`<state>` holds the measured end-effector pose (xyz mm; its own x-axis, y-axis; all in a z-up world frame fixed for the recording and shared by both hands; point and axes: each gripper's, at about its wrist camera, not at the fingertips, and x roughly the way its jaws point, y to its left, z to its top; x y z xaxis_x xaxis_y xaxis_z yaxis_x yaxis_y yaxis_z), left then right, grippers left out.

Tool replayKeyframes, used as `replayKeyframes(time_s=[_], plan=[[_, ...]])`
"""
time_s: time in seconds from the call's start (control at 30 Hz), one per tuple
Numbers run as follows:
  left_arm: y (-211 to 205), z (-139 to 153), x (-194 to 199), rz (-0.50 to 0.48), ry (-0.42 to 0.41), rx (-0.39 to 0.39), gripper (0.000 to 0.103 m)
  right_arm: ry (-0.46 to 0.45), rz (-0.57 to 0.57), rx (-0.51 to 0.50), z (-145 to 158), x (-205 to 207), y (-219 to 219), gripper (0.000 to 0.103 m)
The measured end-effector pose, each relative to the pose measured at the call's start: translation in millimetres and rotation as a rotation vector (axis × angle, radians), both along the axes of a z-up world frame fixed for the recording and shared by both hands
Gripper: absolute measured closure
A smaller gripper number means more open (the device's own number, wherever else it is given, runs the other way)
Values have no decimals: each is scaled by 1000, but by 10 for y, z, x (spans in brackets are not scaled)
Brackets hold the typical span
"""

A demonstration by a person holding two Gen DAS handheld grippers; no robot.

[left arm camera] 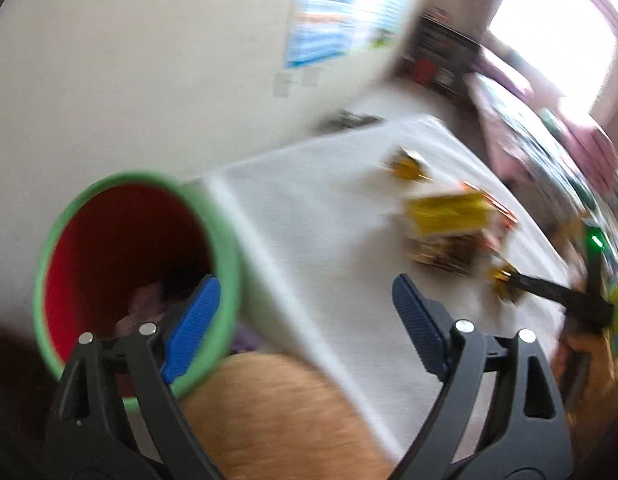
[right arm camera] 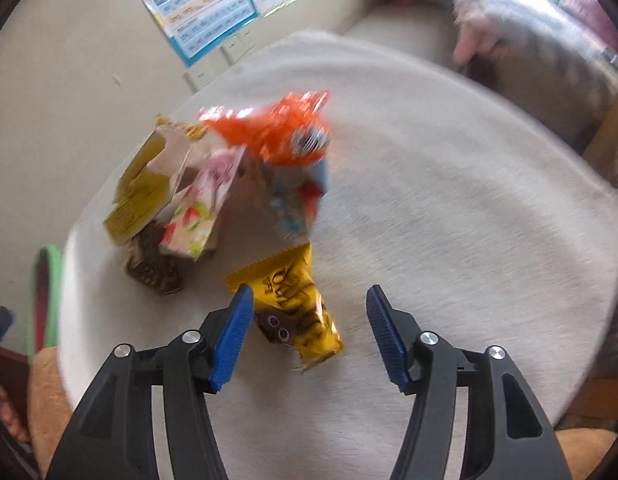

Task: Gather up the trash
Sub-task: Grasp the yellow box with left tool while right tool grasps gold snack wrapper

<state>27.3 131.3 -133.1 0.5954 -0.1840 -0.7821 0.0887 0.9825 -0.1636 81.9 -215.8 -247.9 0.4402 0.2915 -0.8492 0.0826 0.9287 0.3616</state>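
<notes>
Right wrist view shows the right gripper (right arm camera: pixel 309 330) spread wide just above the yellow wrapper (right arm camera: pixel 297 304) on the worktop (right arm camera: pixel 449 220); closing off-centre could push it aside. The left gripper (left arm camera: pixel 305 328), also empty and wide, hangs beside the bin (left arm camera: pixel 225 248).

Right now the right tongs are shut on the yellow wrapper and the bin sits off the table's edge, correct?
Not quite. In the right wrist view the right tongs are open, jaws apart over the yellow wrapper, not gripping it. The bin does sit off the table's edge.
</notes>
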Motion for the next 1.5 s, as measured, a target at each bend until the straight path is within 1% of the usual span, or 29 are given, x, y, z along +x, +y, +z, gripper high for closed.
replayKeyframes(time_s=[0.03,0.07,0.1,0.13,0.17,0.2,0.23,0.27,0.33,0.37,0.43,0.53,0.67,0.73,0.8,0.83,0.87,0.9,0.97,1.0,1.1,1.17,1.3,1.4,1.5], plan=[[-158,8,51,-62,1,10,17,-4,10,35,-3,-35,-1,78],[-323,15,109,-121,-4,31,16,-25,17,39,28,-84,3,82],[-439,17,152,-161,-11,46,16,-44,28,35,90,-134,66,83],[-623,12,245,-231,-22,66,14,-59,46,37,120,-202,118,83],[-727,-11,324,-276,-21,76,12,-70,70,54,130,-275,161,83],[-829,-50,403,-319,-13,89,12,-73,81,68,123,-324,179,83],[-964,-115,523,-372,3,116,12,-74,93,85,114,-366,204,83],[-1111,-196,650,-419,28,164,12,-75,100,95,109,-393,215,83],[-1346,-312,819,-485,55,245,12,-92,108,104,136,-427,223,83],[-1444,-346,902,-514,58,271,12,-102,106,106,155,-427,210,83],[-1585,-387,1022,-549,62,288,12,-128,91,129,212,-400,172,83],[-1746,-474,1222,-593,120,280,12,-141,62,170,212,-375,61,83],[-1972,-641,1367,-642,187,351,12,-139,27,211,180,-422,-63,83],[-2043,-703,1454,-635,217,346,12,-144,15,225,199,-433,-141,83],[-2049,-754,1540,-601,249,328,12,-147,8,234,209,-449,-197,82],[-2042,-768,1572,-584,258,312,15,-147,6,237,208,-446,-207,82],[-2020,-759,1581,-567,254,292,22,-147,5,237,185,-407,-189,82],[-1999,-741,1583,-557,250,282,25,-146,6,237,176,-397,-193,82],[-1933,-686,1578,-541,246,255,37,-149,9,239,181,-434,-204,83],[-1905,-657,1566,-531,244,247,38,-151,11,237,185,-426,-196,83],[-1741,-514,1519,-476,206,221,45,-159,22,229,188,-419,-169,83],[-1643,-431,1493,-428,192,202,55,-165,30,219,198,-425,-147,83],[-1362,-167,1321,-324,148,125,59,-170,42,196,206,-431,-107,83],[-1242,2,1150,-283,108,62,59,-165,44,179,201,-431,-81,83],[-1171,108,910,-248,62,39,59,-165,45,161,220,-446,-54,83]])
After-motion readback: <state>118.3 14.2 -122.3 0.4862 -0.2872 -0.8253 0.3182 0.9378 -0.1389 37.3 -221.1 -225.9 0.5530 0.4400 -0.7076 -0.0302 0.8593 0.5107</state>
